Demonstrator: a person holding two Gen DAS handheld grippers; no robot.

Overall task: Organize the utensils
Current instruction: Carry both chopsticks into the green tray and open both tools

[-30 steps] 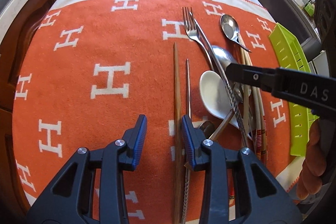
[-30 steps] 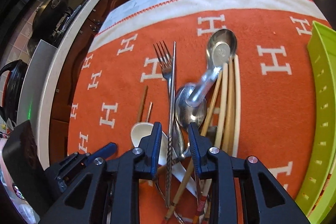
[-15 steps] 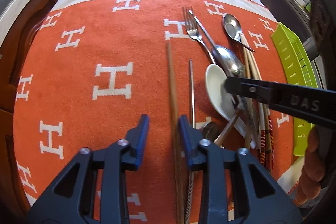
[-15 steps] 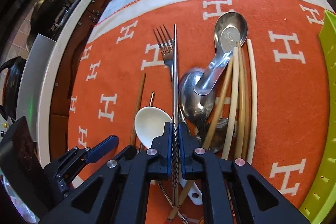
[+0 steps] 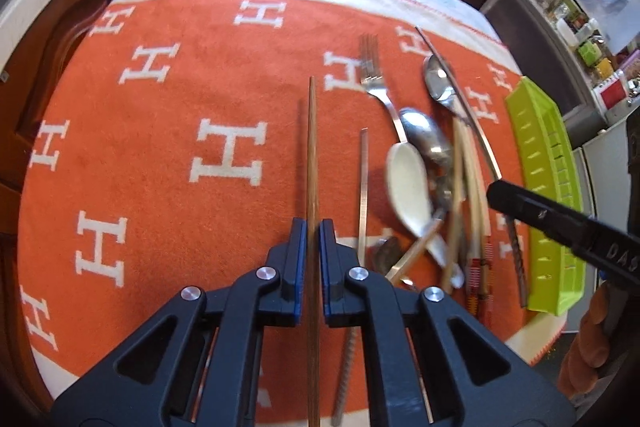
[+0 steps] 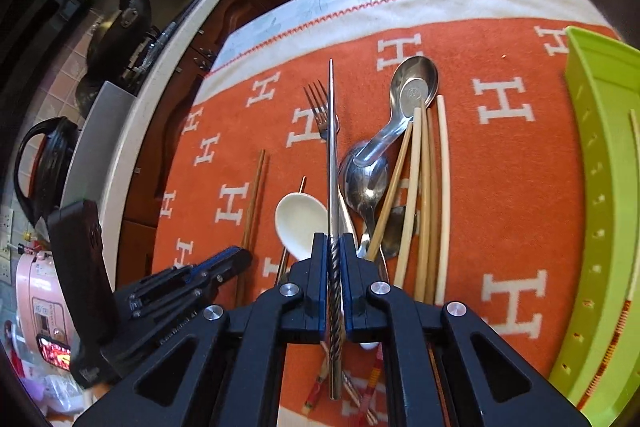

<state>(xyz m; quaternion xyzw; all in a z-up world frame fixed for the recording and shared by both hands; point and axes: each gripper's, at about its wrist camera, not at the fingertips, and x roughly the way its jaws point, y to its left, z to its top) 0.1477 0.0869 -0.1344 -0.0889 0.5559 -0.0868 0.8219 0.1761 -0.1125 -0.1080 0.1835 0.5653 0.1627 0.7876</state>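
Wooden brown chopstick [image 5: 312, 163] now pinched in my left gripper [image 5: 313, 259], whose jaws just closed on it, twisted steel chopstick [image 6: 332, 163] clamped in my right gripper [image 6: 335, 267] above the orange cloth [image 5: 160, 147], so both look ready for the lime-green slotted tray [image 6: 600, 187]

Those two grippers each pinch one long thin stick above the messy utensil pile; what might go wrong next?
1. The left gripper, whose jaws have just been closing, holds the brown wooden chopstick near one end; it could swing or slip.
2. The right gripper clamps the twisted-handle metal chopstick above the white ceramic spoon and silver fork; its far end may knock them.
3. The green plastic tray is narrow, so a tilted stick could miss.
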